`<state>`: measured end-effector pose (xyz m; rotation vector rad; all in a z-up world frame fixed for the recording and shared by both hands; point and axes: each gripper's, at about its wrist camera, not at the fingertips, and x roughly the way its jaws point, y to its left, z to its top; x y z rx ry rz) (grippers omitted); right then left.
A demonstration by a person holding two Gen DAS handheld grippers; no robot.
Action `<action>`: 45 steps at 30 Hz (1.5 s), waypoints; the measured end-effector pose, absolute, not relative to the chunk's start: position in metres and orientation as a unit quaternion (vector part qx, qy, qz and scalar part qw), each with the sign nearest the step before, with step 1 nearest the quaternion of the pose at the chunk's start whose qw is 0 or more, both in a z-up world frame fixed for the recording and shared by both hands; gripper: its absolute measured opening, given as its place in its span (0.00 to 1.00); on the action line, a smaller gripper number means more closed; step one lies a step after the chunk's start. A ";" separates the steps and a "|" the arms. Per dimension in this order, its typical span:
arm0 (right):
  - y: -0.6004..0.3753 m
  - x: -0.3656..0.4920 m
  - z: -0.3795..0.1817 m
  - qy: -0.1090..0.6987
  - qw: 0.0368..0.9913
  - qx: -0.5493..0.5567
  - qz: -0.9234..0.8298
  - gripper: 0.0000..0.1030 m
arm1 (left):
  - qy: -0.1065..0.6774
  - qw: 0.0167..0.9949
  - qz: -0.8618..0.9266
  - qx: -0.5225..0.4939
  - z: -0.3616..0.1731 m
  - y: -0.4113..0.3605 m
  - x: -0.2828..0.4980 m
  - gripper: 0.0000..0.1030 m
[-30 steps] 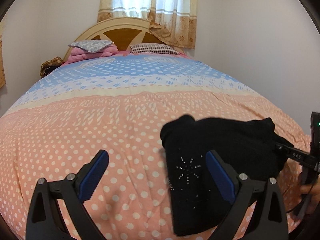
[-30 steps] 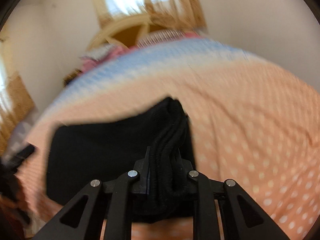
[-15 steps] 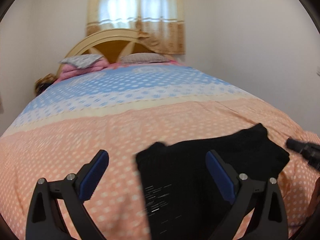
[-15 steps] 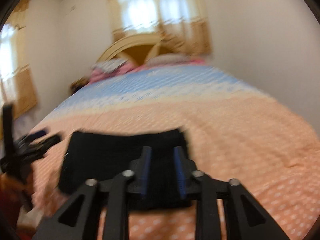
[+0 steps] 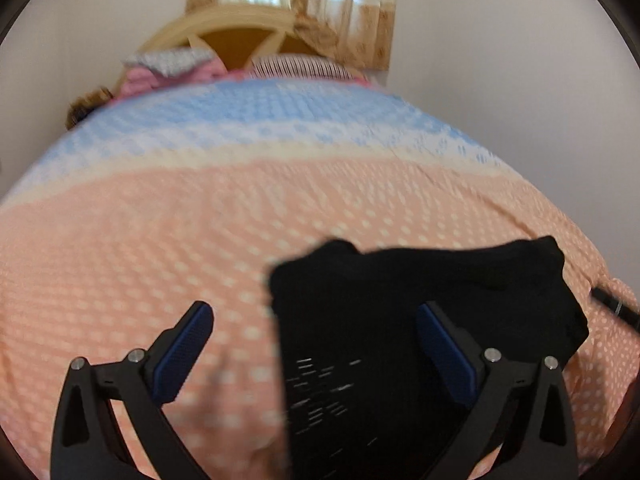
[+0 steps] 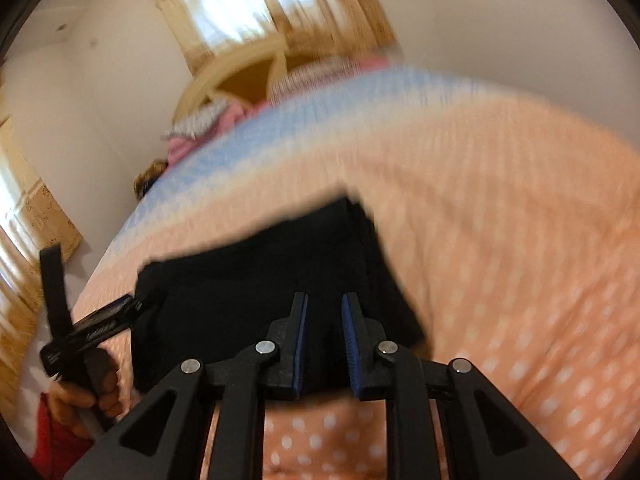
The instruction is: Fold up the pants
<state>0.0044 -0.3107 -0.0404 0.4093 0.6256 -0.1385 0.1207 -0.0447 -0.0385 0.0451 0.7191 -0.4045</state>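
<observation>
The black pants (image 5: 420, 312) lie folded into a compact block on the peach polka-dot bedspread (image 5: 160, 248), with small sparkly marks near the close end. My left gripper (image 5: 316, 344) is wide open and empty, its right finger over the pants. In the right wrist view the pants (image 6: 260, 276) lie just ahead of my right gripper (image 6: 324, 320). Its jaws stand slightly apart with nothing clamped between them. The left gripper's body (image 6: 92, 328) shows at the pants' left edge.
The bed runs back to a blue band, pillows (image 5: 168, 60) and a wooden headboard (image 5: 240, 40) under a curtained window. White walls stand on both sides. A person's hand and red sleeve (image 6: 60, 420) are at the lower left of the right wrist view.
My right gripper has let go of the pants' edge and its jaws have parted slightly. The pants now lie flat on the bed. Both cameras have shifted, with motion blur.
</observation>
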 end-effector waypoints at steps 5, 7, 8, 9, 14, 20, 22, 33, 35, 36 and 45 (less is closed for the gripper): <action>-0.274 0.046 -0.013 0.279 0.945 0.165 0.035 0.18 | 0.338 0.927 -0.158 0.020 -0.044 -0.021 0.090 1.00; -0.243 0.075 -0.015 0.296 0.939 0.144 0.100 0.18 | 0.361 0.919 -0.158 0.021 -0.059 -0.025 0.088 1.00; -0.227 0.092 -0.017 0.307 0.935 0.130 0.121 0.18 | 0.375 0.914 -0.155 0.028 -0.068 -0.029 0.089 1.00; -0.212 0.110 -0.022 0.320 0.929 0.115 0.142 0.18 | 0.388 0.909 -0.150 0.035 -0.077 -0.032 0.091 1.00; -0.143 0.193 -0.075 0.423 0.886 0.037 0.188 0.18 | 0.430 0.891 -0.145 -0.008 -0.104 -0.028 0.101 1.00; -0.139 0.236 -0.101 0.465 0.870 0.018 0.162 0.18 | 0.406 0.901 -0.152 0.009 -0.102 -0.029 0.097 1.00; -0.148 0.229 -0.090 0.458 0.873 0.040 0.164 0.18 | 0.410 0.898 -0.159 -0.017 -0.103 -0.024 0.099 1.00; -0.081 0.220 -0.082 0.501 0.820 -0.166 0.223 0.27 | 0.399 0.907 -0.133 -0.012 -0.109 -0.036 0.089 1.00; -0.087 0.237 -0.088 0.517 0.820 -0.133 0.207 0.30 | 0.390 0.912 -0.130 -0.002 -0.109 -0.038 0.086 1.00; -0.091 0.246 -0.089 0.521 0.822 -0.120 0.196 0.32 | 0.387 0.913 -0.129 -0.001 -0.108 -0.038 0.085 1.00; -0.164 0.260 -0.058 0.457 0.878 0.072 0.121 0.52 | 0.377 0.915 -0.142 -0.014 -0.111 -0.032 0.069 1.00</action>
